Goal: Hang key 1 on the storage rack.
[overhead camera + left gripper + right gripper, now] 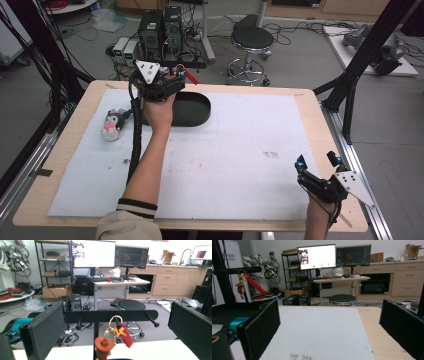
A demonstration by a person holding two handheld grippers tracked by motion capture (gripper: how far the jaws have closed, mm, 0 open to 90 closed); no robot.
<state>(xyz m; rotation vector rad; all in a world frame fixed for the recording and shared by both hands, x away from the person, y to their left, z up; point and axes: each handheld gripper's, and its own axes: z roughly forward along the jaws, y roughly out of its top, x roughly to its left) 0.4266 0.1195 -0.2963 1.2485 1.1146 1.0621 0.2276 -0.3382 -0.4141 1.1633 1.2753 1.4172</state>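
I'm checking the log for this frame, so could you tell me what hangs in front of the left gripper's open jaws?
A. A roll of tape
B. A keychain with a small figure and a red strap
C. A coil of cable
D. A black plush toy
B: in the left gripper view, a keychain with a small hatted figure and a red strap hangs from a black rod between the left gripper's open jaws.

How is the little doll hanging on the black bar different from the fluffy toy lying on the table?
The hanging doll dangles from the black bar on a gold ring, beside a red strap; the fluffy toy lies flat on the white mat. The hanging doll is brown-orange and wears a hat; the fluffy toy is black, white and pink. Both are small toy figures.
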